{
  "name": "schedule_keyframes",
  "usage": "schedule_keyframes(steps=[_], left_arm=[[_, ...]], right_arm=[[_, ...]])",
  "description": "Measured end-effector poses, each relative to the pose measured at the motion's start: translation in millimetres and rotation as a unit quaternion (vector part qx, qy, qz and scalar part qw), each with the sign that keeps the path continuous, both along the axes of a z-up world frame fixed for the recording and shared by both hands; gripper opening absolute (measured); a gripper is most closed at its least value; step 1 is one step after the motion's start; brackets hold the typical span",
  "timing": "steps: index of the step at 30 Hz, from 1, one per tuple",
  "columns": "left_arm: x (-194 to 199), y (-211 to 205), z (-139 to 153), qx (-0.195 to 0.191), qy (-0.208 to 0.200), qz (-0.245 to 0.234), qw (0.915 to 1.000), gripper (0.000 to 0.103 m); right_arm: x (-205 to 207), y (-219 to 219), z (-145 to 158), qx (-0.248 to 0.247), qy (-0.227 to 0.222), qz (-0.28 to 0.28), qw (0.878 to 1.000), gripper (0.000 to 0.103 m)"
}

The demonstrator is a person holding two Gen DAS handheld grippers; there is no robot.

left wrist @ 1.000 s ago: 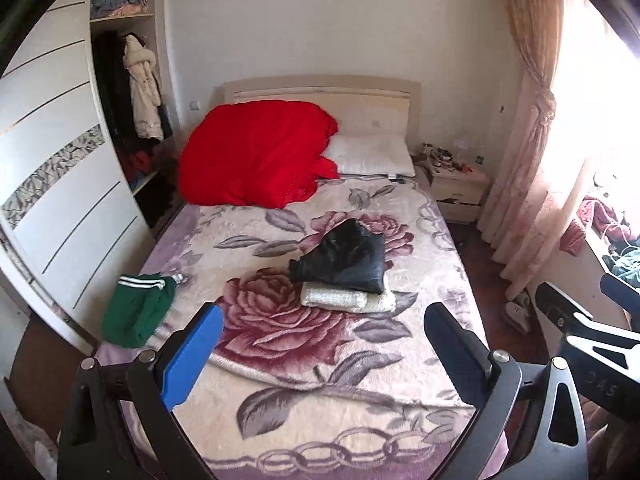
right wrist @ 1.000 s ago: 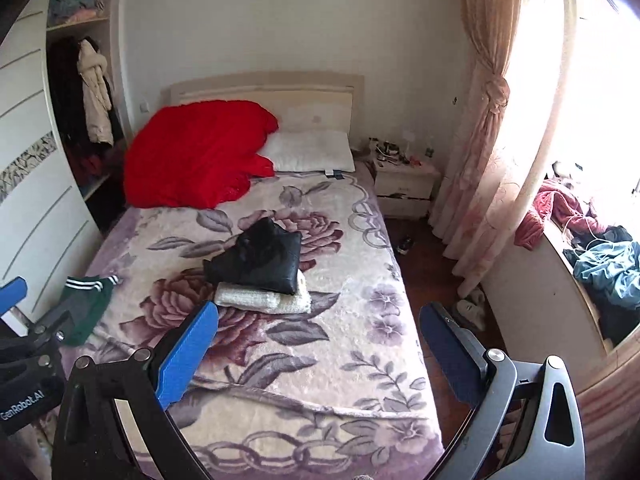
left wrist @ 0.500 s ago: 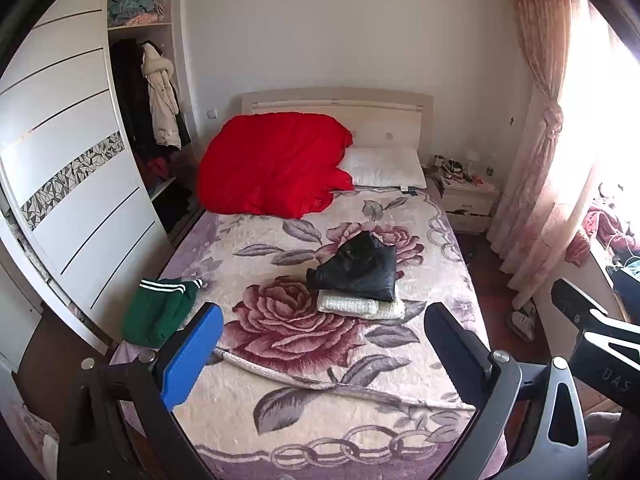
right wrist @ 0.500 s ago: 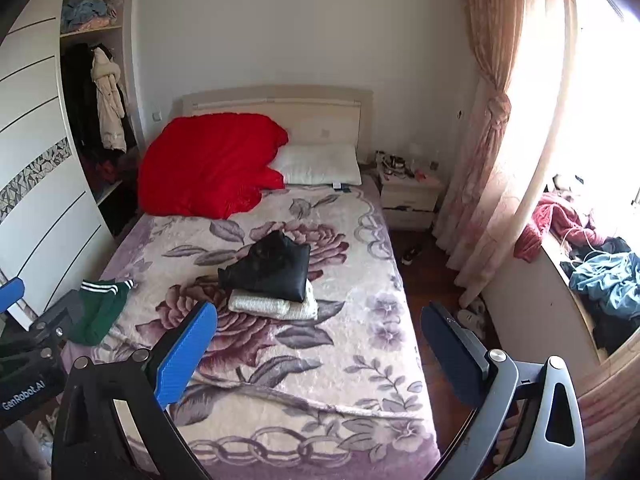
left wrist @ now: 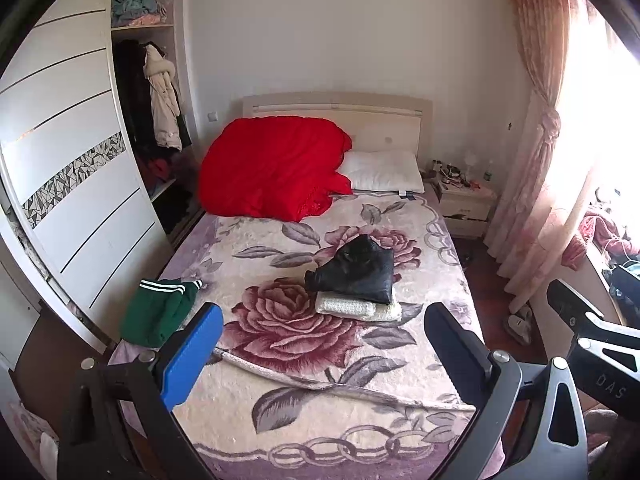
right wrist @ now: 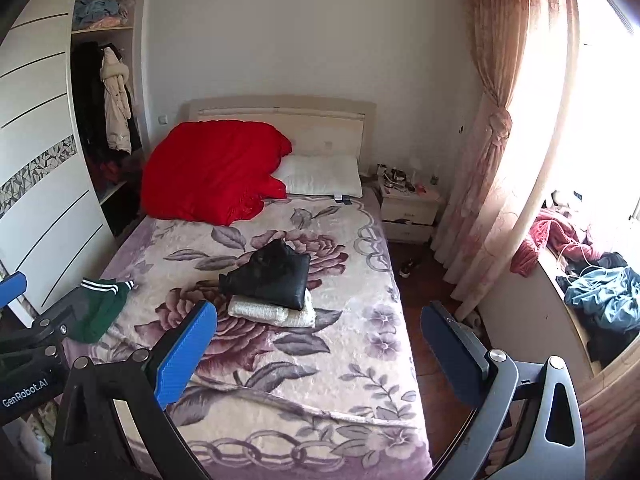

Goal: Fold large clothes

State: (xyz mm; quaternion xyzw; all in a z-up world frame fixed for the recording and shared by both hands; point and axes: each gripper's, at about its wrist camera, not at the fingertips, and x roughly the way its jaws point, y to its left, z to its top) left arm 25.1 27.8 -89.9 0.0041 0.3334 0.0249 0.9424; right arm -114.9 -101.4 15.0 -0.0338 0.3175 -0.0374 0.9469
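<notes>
Both grippers, left & right, spread wide, empty, above bed. Green garment crumpled mid-left of frame, at bed's edge; prob. soft, light; best pinched at striped hem.

Two pieces of lettering can be read. In the right wrist view, white letters "GenRobot.AI" stand on the black body of the left tool, at about 8 o'clock near the frame's edge. In the left wrist view, pale letters "DAS" stand on the dark body of the right tool, at about 4 o'clock. Nothing else is legible.
</notes>
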Motion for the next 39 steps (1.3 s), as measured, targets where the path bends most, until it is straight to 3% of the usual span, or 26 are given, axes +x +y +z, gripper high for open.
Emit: schedule_keyframes(steps=[39], left_arm=[[-15.7,-2.2,12.8,-0.004,-0.016,0.011,0.9998,0.103]], right_arm=[[-12.4,9.4,10.0,0.012,-0.008,0.024,1.0,0.103]])
